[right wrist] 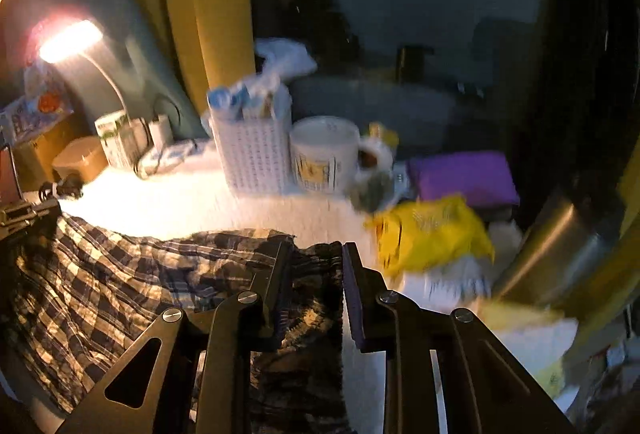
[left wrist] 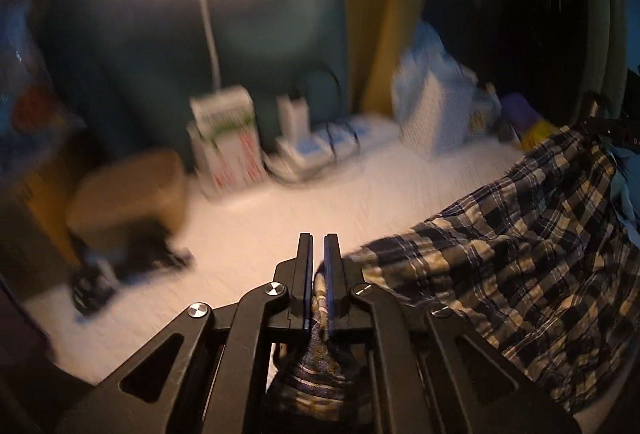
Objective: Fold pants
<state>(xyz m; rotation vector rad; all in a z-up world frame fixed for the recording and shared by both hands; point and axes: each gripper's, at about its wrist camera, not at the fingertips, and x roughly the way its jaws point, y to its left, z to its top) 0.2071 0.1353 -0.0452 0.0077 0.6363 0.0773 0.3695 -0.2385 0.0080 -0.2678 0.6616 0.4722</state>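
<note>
The plaid pants [left wrist: 520, 266] in dark blue and cream hang stretched over the white table [left wrist: 280, 202]. My left gripper [left wrist: 318, 240] is shut on one edge of the pants, with the cloth bunched between its pads. In the right wrist view the pants [right wrist: 120, 274] spread to the left. My right gripper [right wrist: 316, 254] has its jaws apart, and a fold of the pants lies between them against the left finger [right wrist: 280, 282]. The other gripper shows at the far left edge [right wrist: 24, 214].
A lit lamp [right wrist: 68, 40], a white basket [right wrist: 252, 150], a white mug [right wrist: 324, 154], a yellow bag [right wrist: 432, 234], a purple pad [right wrist: 464, 178] and a metal bin [right wrist: 560, 250] stand around the table's back and right. Cartons [left wrist: 228, 142] and a brown box [left wrist: 132, 194] stand at the back left.
</note>
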